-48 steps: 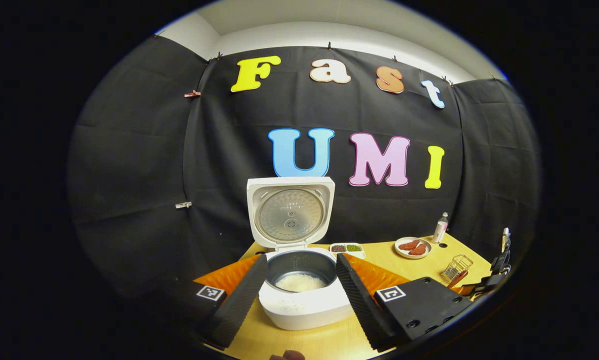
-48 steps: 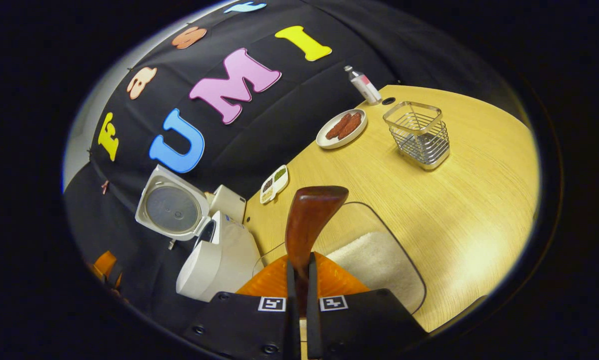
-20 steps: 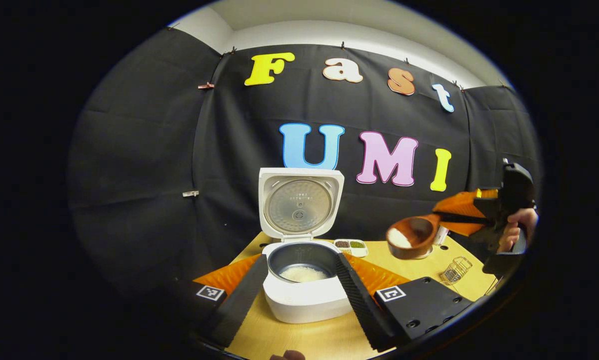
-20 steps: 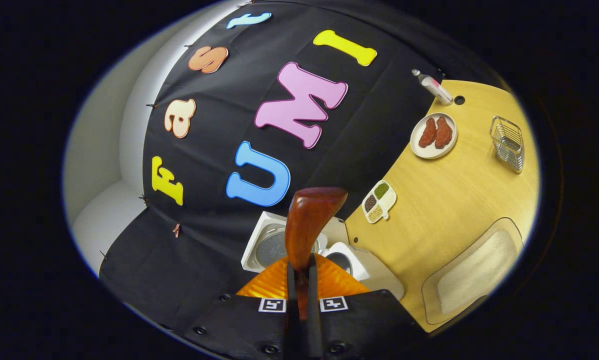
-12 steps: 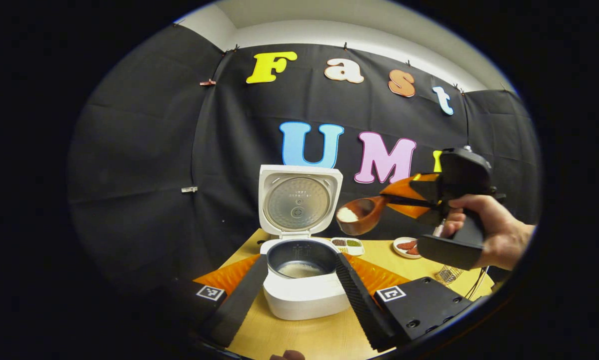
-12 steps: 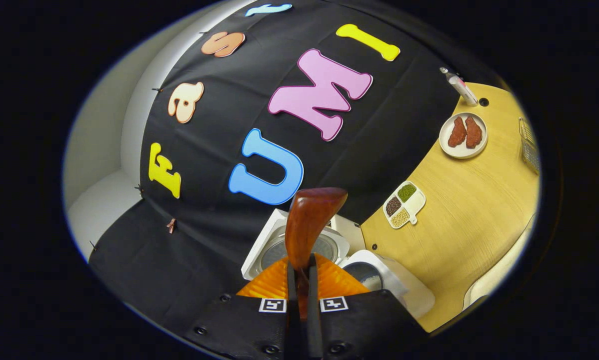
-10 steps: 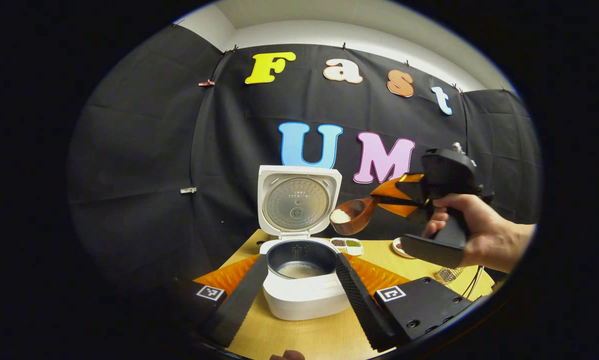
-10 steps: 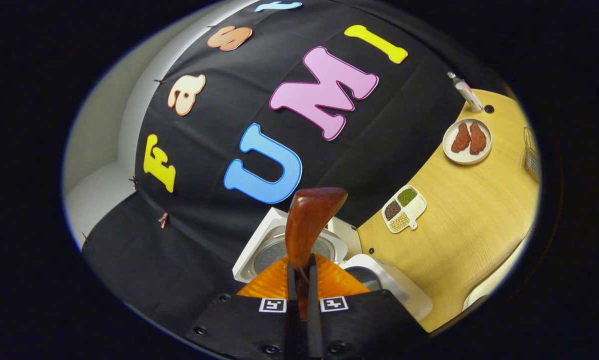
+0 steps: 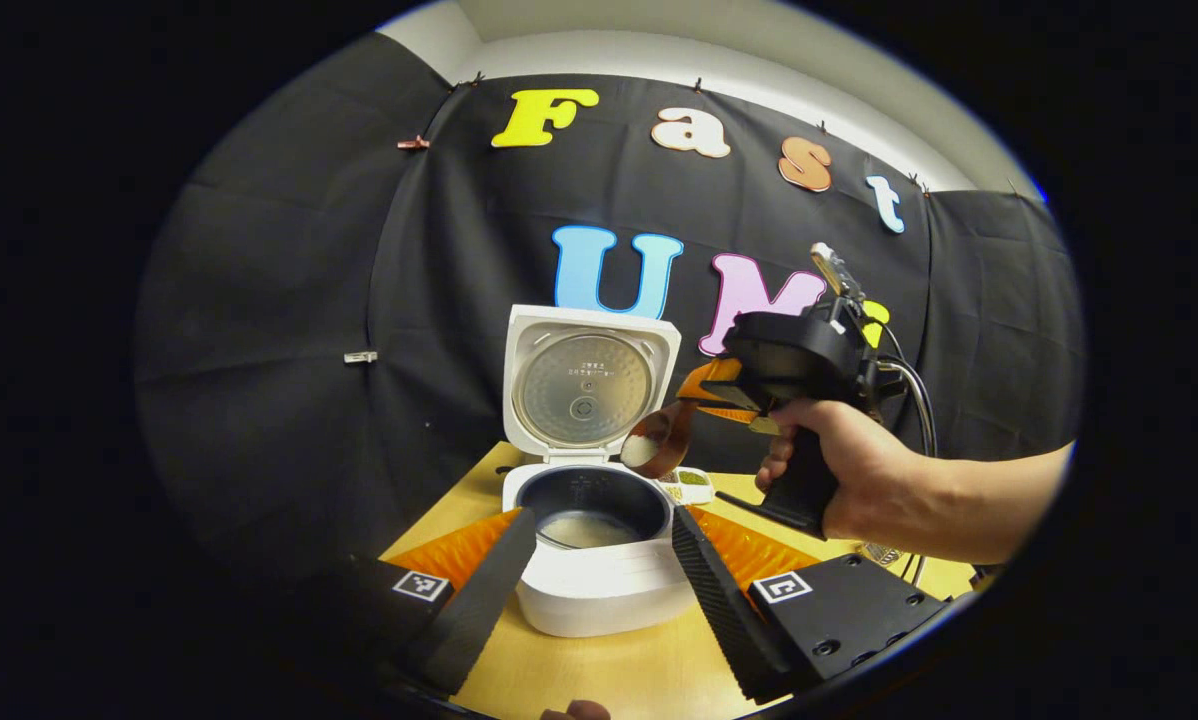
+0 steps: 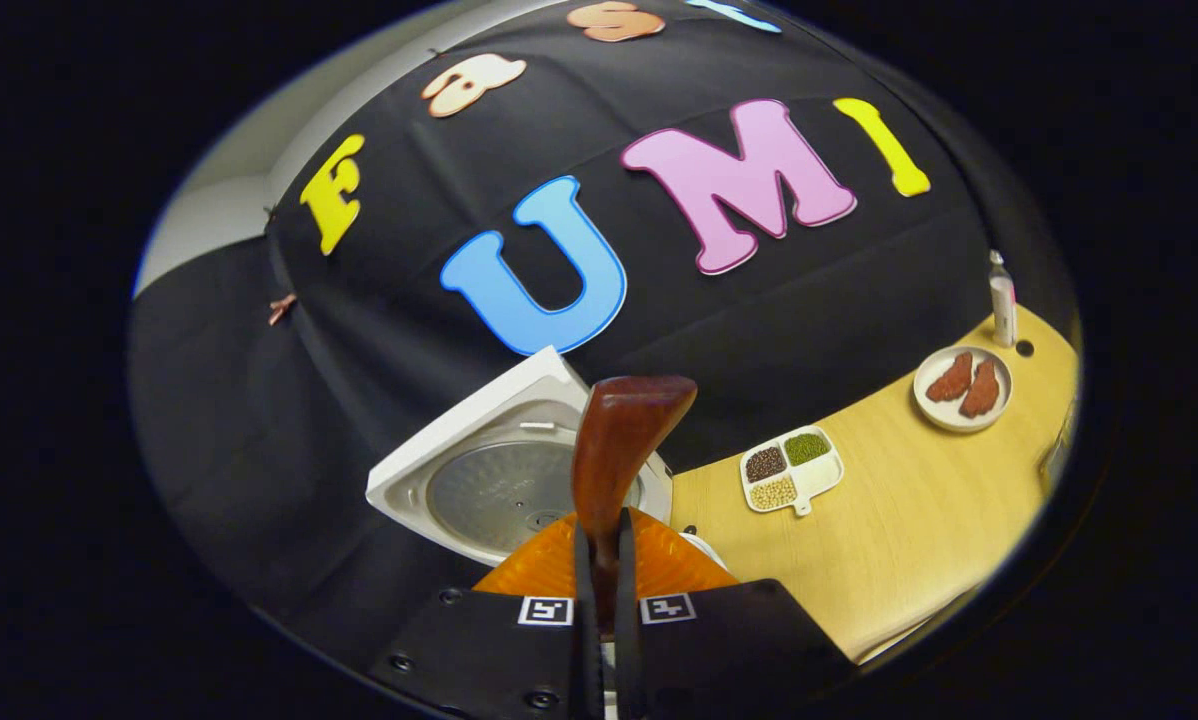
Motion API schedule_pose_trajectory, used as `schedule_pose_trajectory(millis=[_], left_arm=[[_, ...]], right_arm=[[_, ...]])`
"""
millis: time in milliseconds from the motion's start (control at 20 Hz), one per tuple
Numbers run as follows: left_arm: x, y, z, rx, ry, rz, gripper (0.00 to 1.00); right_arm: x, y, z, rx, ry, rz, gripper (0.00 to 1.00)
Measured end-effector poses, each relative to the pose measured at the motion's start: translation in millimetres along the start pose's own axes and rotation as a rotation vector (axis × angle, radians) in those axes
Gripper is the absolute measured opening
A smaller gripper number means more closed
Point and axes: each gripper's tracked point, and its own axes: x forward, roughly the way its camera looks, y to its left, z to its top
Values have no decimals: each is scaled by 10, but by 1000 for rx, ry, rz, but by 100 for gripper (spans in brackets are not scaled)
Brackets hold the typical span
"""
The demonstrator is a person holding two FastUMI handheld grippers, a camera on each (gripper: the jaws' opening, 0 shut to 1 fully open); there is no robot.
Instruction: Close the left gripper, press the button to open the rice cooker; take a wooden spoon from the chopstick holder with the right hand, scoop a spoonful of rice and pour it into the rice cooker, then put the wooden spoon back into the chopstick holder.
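In the left gripper view the rice cooker (image 9: 599, 560) stands low in the centre of the frame on the yellow surface (image 9: 609, 680), lid (image 9: 587, 385) up, inner pot showing some rice at the bottom. Just above the pot's right rim hangs the wooden spoon (image 9: 656, 445), bowl tilted to the left and downward, w/ a small heap of rice in it. The right gripper (image 9: 719, 385), held by a hand (image 9: 849, 475) at centre right, has its fingers clamped on the spoon handle; in the right gripper view the handle runs up between the two closed fingers at bottom centre. The left gripper (image 9: 599, 570) has its fingers spread wide apart, one on each side of the cooker, gripping nothing.

Step in hand, by judgement: pouring. To do it well the spoon bowl should come more over the middle of the pot, not the rim, then the wrist rolls slowly so the grains fall inside. Grip must stay firm, since the handle could turn between the fingers. The spoon should keep clear of the open lid. The chopstick holder (image 9: 879, 552) is partly hidden behind the forearm, lower right.
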Motion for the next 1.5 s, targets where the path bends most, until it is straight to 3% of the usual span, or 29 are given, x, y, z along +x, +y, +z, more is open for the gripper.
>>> schedule_pose_trajectory(millis=[450, 800, 1300, 1500], left_arm=[[74, 86, -10, -5, 2, 25, 95], [146, 63, -47, 10, 15, 23, 95], [117, 12, -49, 19, 23, 21, 95], [77, -2, -115, 17, 41, 26, 95]], right_arm=[[157, 17, -148, -235, 15, 17, 10], [99, 298, -149, -459, -11, 118, 10], [-230, 861, -537, -985, -47, 359, 9], [-289, 901, -563, -1110, -92, 364, 10]])
